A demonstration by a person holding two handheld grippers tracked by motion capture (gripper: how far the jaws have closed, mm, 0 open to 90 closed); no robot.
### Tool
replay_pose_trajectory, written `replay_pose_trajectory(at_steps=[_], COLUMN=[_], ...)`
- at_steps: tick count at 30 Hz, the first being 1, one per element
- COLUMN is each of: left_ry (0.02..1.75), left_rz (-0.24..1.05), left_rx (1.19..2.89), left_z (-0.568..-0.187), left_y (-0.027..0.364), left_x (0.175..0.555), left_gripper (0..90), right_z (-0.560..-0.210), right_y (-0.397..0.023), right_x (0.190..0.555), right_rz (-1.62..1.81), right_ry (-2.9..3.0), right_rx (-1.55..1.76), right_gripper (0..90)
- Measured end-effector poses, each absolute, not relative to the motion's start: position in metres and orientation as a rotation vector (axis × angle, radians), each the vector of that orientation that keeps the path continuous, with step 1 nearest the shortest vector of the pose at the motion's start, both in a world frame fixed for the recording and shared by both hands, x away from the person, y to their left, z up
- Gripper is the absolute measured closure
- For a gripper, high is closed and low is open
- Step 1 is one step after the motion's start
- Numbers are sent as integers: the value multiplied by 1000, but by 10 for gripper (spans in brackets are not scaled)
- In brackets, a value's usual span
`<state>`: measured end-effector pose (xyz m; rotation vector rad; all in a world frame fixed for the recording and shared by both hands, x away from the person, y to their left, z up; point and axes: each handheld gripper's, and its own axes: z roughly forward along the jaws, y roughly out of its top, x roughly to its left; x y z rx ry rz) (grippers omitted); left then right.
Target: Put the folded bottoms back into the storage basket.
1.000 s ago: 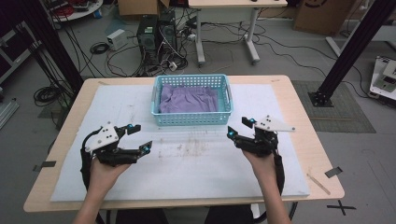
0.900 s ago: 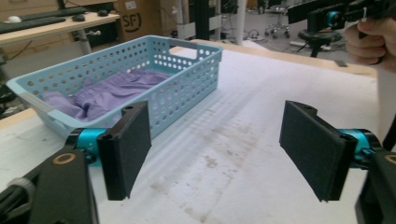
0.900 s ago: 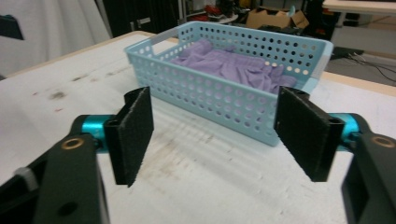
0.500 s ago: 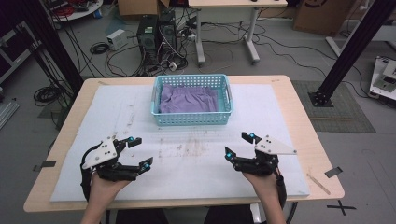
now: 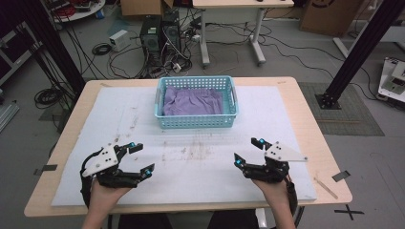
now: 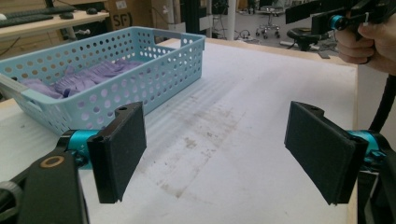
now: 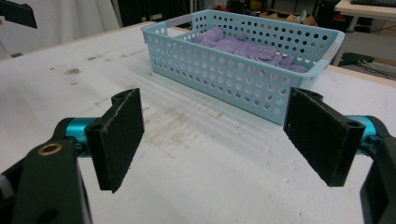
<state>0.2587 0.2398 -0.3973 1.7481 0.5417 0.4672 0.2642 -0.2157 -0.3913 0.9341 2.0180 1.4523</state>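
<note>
We hold two grippers low over the white mat (image 5: 296,124), one at each lower corner of the high view, and both stand as wide open as they go with nothing between the pads. Their jaws have just been opening, and the table surface alone shows in the gap. The left gripper (image 5: 142,158) sits at the lower left, the right gripper (image 5: 248,151) at the lower right. The one thing we would reach for is the purple cloth (image 5: 192,100), a single crumpled piece lying inside the one light blue perforated basket (image 5: 196,121) at the upper centre of the frame. From either gripper it lies ahead and inward, well apart. The basket's long axis runs left to right across the picture, and the cloth spreads along it. Neither hand looks clearly nearer; the basket sits about midway between them. In the left gripper view the basket (image 6: 154,70) is at upper left; in the right gripper view (image 7: 243,70) it is at upper centre.
</note>
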Motion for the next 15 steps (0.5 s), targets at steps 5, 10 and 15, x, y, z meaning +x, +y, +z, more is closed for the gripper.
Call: replay_pose_trajectory(at_steps=[5, 10, 15], left_ry=[551, 556, 557], left_rz=[465, 460, 458], left_rx=[1741, 1747, 1750], left_z=[-398, -399, -399], left_y=[242, 243, 242], left_x=[259, 259, 259], left_gripper=[208, 208, 207], right_z=[-392, -392, -392], right_y=[-217, -218, -218], right_x=[264, 264, 264], right_rz=[1445, 1443, 1444], right_ry=[2016, 2017, 2017], right_rx=[933, 935, 933], right_gripper=[208, 208, 208])
